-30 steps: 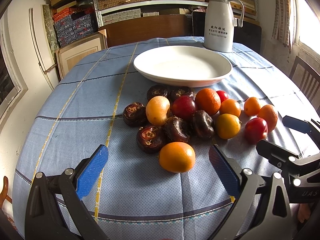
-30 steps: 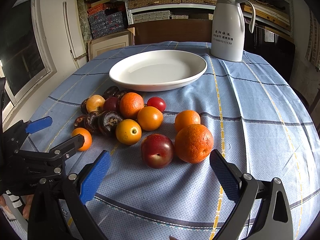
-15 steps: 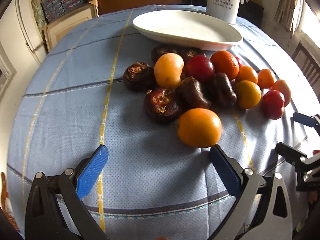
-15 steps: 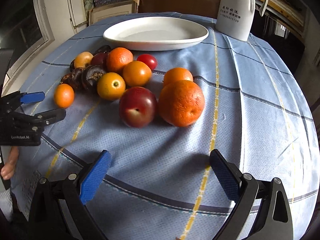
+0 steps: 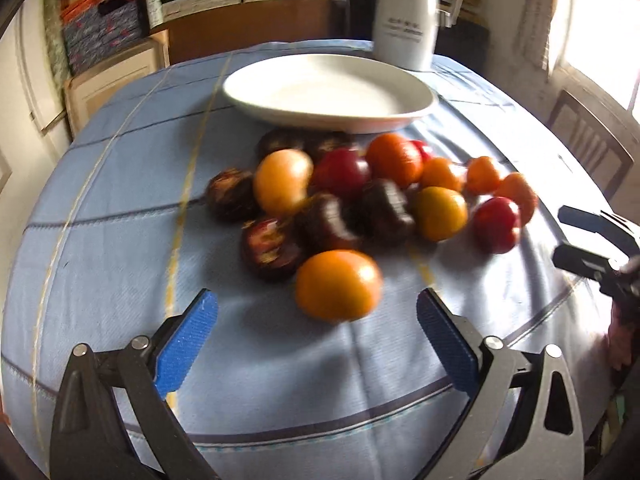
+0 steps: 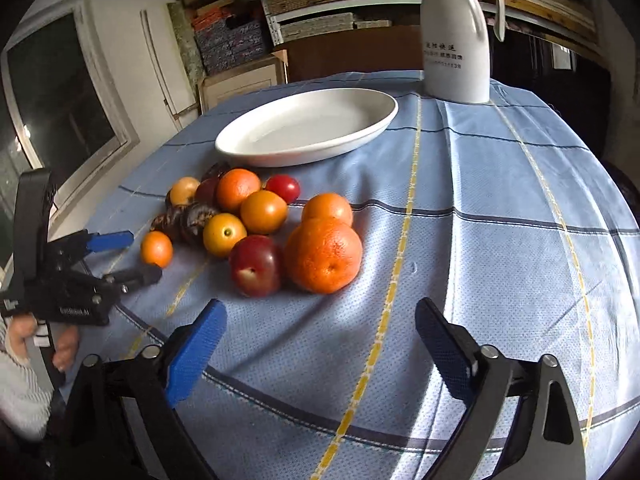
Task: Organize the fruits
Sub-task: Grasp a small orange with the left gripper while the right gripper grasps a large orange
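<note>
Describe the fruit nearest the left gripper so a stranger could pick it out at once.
Start at the white plate on the blue checked tablecloth; the fruit pile lies on the cloth just in front of it. At the pile's near edge, closest to the open left gripper, sits a plain orange. Its neighbours right behind it are dark brown; it is smooth and bright.

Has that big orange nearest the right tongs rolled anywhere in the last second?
No. The big orange still sits against the red fruit, below the smaller orange; only the camera's view shifted.
</note>
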Motion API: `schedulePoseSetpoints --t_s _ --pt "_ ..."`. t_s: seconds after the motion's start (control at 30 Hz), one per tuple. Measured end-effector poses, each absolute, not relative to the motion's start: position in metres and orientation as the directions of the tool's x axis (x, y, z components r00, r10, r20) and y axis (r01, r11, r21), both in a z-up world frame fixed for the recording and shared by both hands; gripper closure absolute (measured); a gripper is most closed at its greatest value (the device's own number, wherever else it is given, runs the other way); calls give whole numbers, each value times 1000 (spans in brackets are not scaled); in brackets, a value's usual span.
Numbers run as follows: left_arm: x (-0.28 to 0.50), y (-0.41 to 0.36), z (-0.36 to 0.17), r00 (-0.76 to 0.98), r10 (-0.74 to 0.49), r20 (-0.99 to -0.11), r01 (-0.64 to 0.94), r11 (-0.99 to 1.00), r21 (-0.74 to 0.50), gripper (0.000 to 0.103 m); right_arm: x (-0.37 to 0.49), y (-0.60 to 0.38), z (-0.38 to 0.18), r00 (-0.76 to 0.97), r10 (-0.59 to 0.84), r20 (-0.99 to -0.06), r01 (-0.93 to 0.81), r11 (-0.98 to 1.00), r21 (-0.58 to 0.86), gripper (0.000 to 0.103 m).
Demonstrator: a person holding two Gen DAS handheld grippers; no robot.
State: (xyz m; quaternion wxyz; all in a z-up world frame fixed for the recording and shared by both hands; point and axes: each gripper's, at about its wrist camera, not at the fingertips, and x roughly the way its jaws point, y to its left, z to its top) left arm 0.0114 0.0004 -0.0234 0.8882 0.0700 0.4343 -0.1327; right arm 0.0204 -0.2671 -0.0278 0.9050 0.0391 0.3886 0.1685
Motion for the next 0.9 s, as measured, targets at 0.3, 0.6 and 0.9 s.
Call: schedulePoseSetpoints --t_s 0.3,0.6,0.9 --pt "18 -9 -27 552 -210 -807 320 947 -27 52 57 -273 -28 610 423 -670 -251 905 342 33" --pt "22 -15 -28 544 -249 -801 339 939 -61 58 68 -282 -39 561 519 -645 -234 847 477 57" --pt "19 -10 -2 620 -280 -733 332 940 -79 58 54 -285 -25 628 501 -595 -258 856 449 58"
